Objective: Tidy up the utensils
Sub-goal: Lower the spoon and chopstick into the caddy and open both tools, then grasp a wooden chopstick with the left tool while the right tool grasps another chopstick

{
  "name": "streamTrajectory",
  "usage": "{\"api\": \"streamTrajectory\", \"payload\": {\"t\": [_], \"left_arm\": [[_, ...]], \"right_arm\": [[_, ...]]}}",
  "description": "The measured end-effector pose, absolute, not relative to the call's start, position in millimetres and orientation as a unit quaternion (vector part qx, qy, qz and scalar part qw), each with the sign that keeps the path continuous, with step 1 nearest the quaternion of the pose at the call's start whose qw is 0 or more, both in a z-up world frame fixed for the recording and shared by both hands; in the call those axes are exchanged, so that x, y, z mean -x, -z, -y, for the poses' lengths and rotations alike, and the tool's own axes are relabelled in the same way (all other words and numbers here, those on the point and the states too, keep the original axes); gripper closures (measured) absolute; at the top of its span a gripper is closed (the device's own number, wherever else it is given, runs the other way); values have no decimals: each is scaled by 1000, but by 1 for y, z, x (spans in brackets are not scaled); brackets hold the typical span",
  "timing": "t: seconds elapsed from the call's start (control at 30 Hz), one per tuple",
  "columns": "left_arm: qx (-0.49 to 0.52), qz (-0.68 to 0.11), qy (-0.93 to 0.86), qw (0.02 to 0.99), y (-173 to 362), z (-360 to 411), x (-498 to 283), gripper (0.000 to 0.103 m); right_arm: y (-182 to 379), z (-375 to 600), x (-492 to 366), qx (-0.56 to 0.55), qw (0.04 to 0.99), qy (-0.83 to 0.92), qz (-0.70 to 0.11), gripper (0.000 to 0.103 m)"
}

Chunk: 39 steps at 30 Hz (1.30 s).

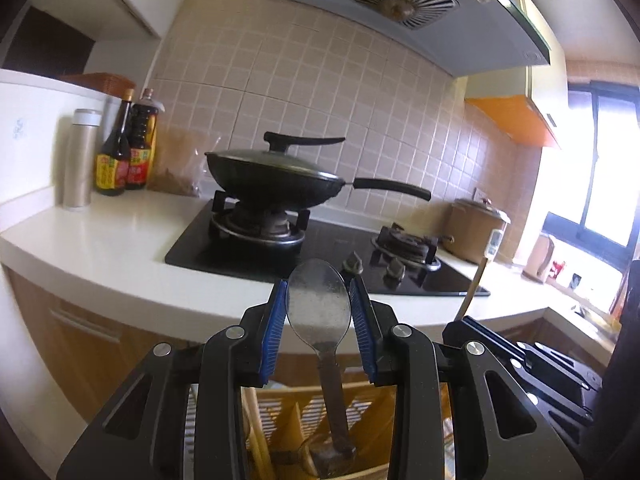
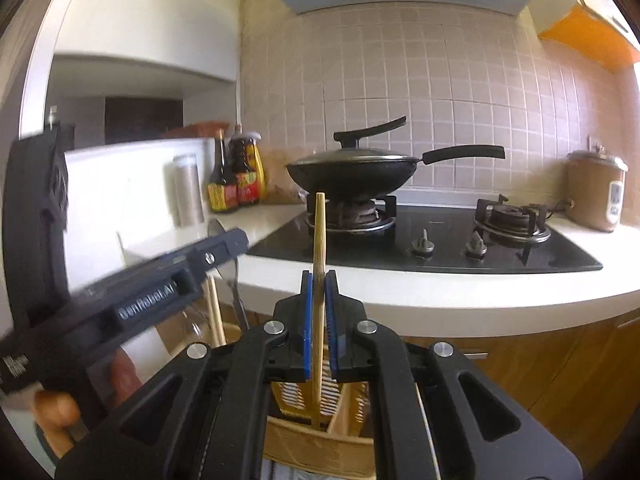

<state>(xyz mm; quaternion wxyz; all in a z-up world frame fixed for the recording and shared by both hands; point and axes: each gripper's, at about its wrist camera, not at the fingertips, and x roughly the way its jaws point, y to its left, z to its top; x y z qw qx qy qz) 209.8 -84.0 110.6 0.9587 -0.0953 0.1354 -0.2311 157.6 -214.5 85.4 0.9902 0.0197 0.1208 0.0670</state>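
In the left wrist view my left gripper [image 1: 319, 288] is shut on a metal spoon [image 1: 319, 300]. Its bowl stands upright between the blue pads and its handle hangs down into a yellow slotted utensil holder [image 1: 360, 400]. In the right wrist view my right gripper [image 2: 319, 280] is shut on a wooden chopstick [image 2: 319, 240]. The chopstick stands upright with its lower end inside the utensil holder [image 2: 340, 440]. The left gripper also shows at the left of that view [image 2: 224, 244], with another chopstick [image 2: 216, 312] below it.
A white counter [image 1: 120, 248] carries a black gas hob [image 1: 320, 256] with a lidded wok [image 1: 276, 180]. Sauce bottles [image 1: 128, 152] and a steel flask [image 1: 80, 160] stand at the left. A brown cooker [image 2: 596, 192] stands at the right.
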Motion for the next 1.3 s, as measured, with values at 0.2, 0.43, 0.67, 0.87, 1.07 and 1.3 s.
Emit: {"api": "streamTrajectory", "payload": {"t": [0.2,0.43,0.67,0.87,1.07,1.3], "left_arm": [[93,-143,247,954,-109,76,-199,67],[105,-152,267,946,-121,48,-176,57],[112,-164,270,942,-134,15,-141,54],[121,-233,279,924,-124,-4,-119,48],[94,-351,263,894,-74,-4,-112,48],[70,-471,244,845,7,11,-123,50]], "right_arm": [[-81,209,-149,-19,985,-91,-145,98],[-94,210,-121,-35,980,-109,-161,97],[-103,218,-80,-71,973,-122,-182,83],[-93,212,-51,-93,955,-147,-240,46],[-44,187,-31,-98,918,-156,-350,46],[28,158,-20,-81,875,-153,-452,67]]}}
